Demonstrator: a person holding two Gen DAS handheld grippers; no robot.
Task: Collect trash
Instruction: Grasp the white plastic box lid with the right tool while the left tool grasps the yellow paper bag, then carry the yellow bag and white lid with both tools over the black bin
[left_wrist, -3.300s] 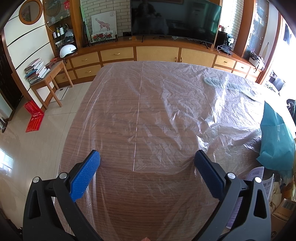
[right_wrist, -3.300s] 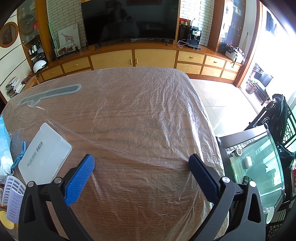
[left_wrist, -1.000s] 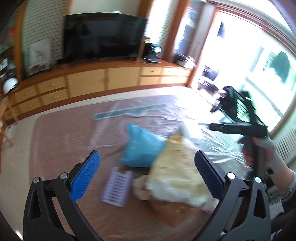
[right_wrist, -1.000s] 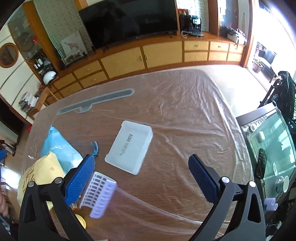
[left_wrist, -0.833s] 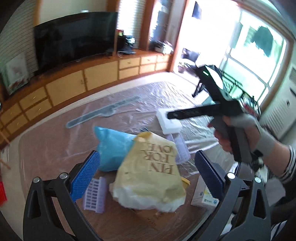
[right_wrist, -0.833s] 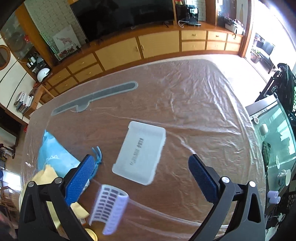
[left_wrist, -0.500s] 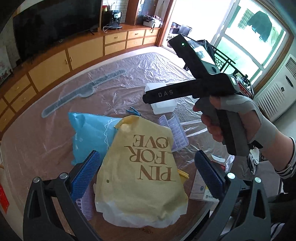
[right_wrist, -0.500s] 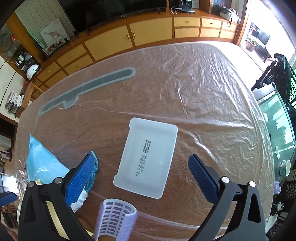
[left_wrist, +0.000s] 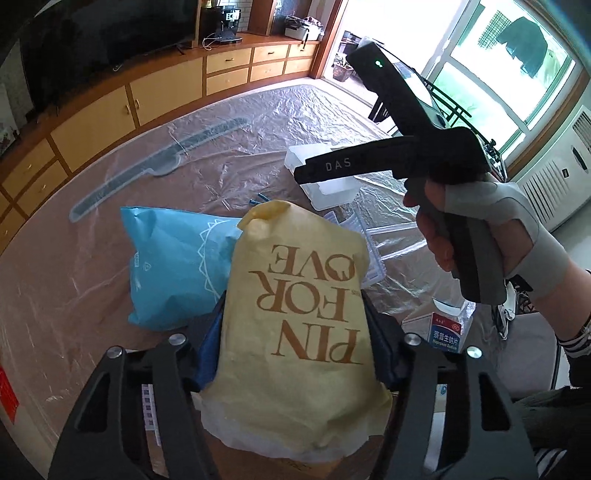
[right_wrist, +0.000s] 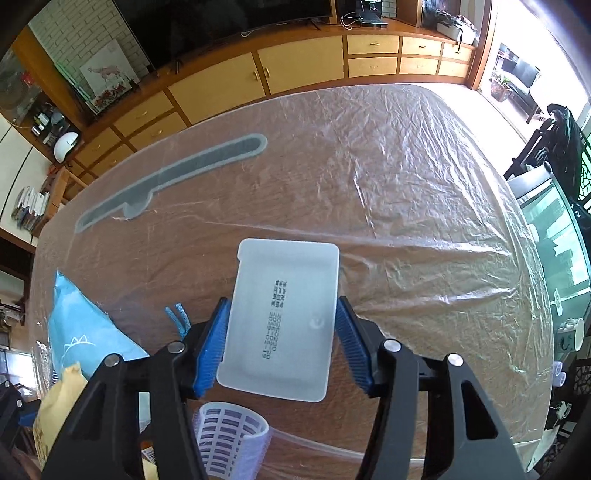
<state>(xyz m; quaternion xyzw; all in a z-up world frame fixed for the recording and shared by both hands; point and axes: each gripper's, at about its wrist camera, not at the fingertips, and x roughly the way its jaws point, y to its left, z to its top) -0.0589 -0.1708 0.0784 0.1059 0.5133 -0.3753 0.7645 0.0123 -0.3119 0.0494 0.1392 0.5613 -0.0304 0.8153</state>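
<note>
While both tools sit low over the plastic-covered table (right_wrist: 424, 192), the call goes like this:

Left gripper (left_wrist: 295, 347): jaws drawn in close on either side of the yellow bag (left_wrist: 299, 332), blue pads pressed into its flanks. It has the bag pinched.

Yellow bag: printed "PIN FOR LOVE", upside down to the left camera, lying over a brown box edge and against the blue bag (left_wrist: 173, 269).

Right gripper (right_wrist: 280, 339): jaws narrowed around the white plastic tray (right_wrist: 284, 317). The left pad touches the tray's long edge; the right pad sits at the opposite edge, and whether it is touching there I cannot tell for sure.

White tray: upside down on the table, printed date code facing up, near the middle of the right camera's view.

Right hand (left_wrist: 480, 236): wrapped round the grey handle, seen from the left camera, above a small medicine box (left_wrist: 445, 332).

Nearby: a ribbed clear tray with purple bars (right_wrist: 229, 435) just below the white tray; a long grey strip (right_wrist: 173, 177) under the plastic sheet, well apart.

Change from half a second back: both sets of jaws stood wide then, with the bag and tray lying free between them. Now both have closed in, and each camera sits nearer its item.
</note>
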